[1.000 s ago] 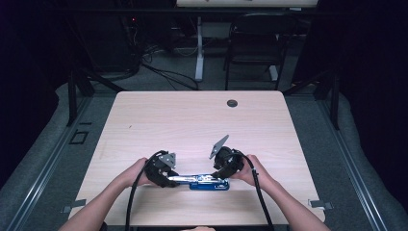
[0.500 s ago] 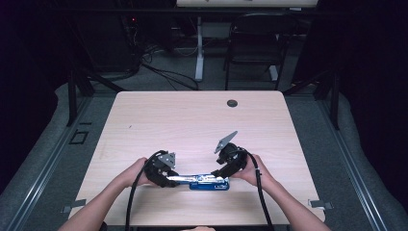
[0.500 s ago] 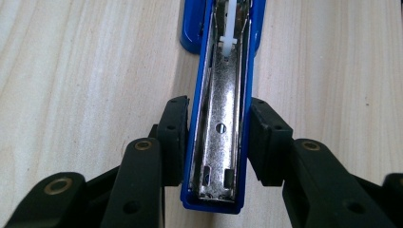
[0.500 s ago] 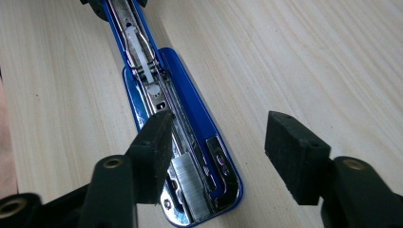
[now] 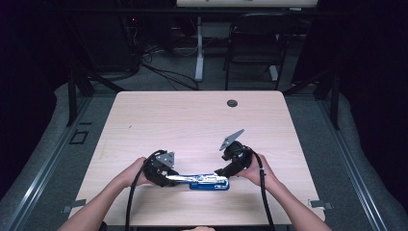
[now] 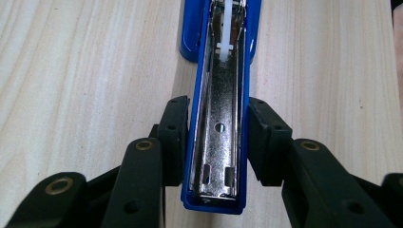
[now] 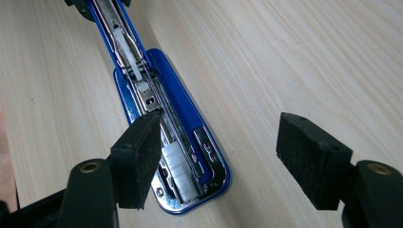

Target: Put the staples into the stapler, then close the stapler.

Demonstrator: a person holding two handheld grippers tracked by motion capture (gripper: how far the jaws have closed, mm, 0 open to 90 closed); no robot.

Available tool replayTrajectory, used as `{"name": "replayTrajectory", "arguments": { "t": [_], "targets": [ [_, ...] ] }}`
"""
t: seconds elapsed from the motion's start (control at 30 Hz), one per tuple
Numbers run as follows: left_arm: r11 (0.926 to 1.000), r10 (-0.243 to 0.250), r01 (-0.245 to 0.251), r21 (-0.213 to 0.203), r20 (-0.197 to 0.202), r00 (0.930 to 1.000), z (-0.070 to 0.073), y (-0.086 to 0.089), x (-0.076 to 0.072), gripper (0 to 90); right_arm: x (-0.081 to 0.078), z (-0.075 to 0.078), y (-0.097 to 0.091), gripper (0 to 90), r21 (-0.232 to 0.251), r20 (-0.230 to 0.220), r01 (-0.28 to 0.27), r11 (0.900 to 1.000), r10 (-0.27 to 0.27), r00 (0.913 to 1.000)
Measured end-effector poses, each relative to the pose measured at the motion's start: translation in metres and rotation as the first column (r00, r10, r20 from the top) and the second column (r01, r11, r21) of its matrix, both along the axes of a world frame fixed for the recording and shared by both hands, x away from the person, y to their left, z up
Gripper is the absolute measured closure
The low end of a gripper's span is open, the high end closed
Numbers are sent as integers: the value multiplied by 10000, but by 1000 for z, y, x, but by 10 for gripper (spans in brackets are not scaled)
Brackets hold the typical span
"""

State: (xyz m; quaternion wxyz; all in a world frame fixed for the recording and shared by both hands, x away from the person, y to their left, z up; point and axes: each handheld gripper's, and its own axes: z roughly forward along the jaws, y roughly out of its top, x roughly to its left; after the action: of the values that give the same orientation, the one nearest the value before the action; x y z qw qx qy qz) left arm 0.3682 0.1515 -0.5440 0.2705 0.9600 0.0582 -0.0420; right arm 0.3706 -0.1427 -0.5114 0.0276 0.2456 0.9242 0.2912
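With the left hand-held gripper (image 6: 216, 142) clamped on the opened blue stapler (image 5: 202, 181) lying near the bench's (image 5: 192, 120) front edge, the right hand-held gripper (image 7: 218, 154), jaws apart, risks nudging the loose staple strip (image 7: 180, 173) out of its channel

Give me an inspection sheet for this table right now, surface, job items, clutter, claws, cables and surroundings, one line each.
Surface: light wood table, bare apart from a round dark grommet near the far edge.
Job's things: blue stapler lying opened flat near the front edge; a strip of staples sits in its channel.
Clutter: nothing seen.
Claws: left claw shut on the stapler's top arm; right claw open over the base end, one pad beside the staples.
Cables: a black cable trails from the left claw, another from the right, both toward the person.
Surroundings: dark room, a chair and floor wiring beyond the table.
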Motion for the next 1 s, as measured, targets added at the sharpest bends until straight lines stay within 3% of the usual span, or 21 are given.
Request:
{"name": "replayTrajectory", "arguments": {
  "t": [0.03,0.07,0.1,0.33,0.37,0.4,0.43,0.53,0.57,0.6,0.7,0.73,0.77,0.87,1.0],
  "targets": [
    [10000,20,-20,-48,13,10000,0,0,0,629,0,0,0,327,12,11,-7,10000,7,10000],
    [9998,181,-182,15,306,9994,1,0,-2,629,0,0,0,331,-2,9,-14,10000,14,10000],
    [9999,55,-54,-108,87,9999,1,1,-1,629,0,0,0,334,-21,38,-23,10000,23,10000],
    [9993,113,-105,-361,224,9997,3,1,-2,633,-1,-1,-1,357,-116,60,-120,9999,121,9999],
    [9994,-77,77,-344,18,10000,4,2,-1,632,-1,-1,-1,360,-136,99,-147,9998,149,9998],
    [9992,88,-78,-395,261,9996,4,1,-2,632,-1,-1,-1,365,-141,118,-146,9998,147,9998],
    [9993,-26,30,-380,90,10000,6,2,-1,632,-1,-1,-1,369,-150,138,-152,9998,154,9998],
    [9984,105,-90,-560,261,9996,5,2,-2,632,-1,-1,-3,383,-183,134,-115,9998,118,9998],
    [9987,-61,66,-498,105,9999,7,3,-1,633,-2,-1,-3,407,-177,156,-113,9998,115,9998],
    [9982,67,-49,-603,303,9995,6,3,-2,633,-2,-1,-3,432,-165,170,-197,9997,200,9997],
    [9974,37,-19,-726,252,9997,8,3,-2,635,-2,0,-2,454,-201,218,-235,9995,240,9995],
    [9986,72,-51,-534,398,9992,9,3,-2,635,-3,0,-2,456,-197,209,-267,9994,271,9994],
    [9977,55,-33,-676,339,9994,9,3,-2,636,-3,-1,-1,457,-198,232,-277,9994,282,9993],
    [9980,-62,72,-625,163,9998,10,3,-1,637,-4,-1,1,509,-262,281,-294,9992,301,9992],
    [9983,14,0,-589,243,9997,10,1,-2,637,-6,-1,4,603,-209,339,-457,9987,464,9983]
  ]
}}
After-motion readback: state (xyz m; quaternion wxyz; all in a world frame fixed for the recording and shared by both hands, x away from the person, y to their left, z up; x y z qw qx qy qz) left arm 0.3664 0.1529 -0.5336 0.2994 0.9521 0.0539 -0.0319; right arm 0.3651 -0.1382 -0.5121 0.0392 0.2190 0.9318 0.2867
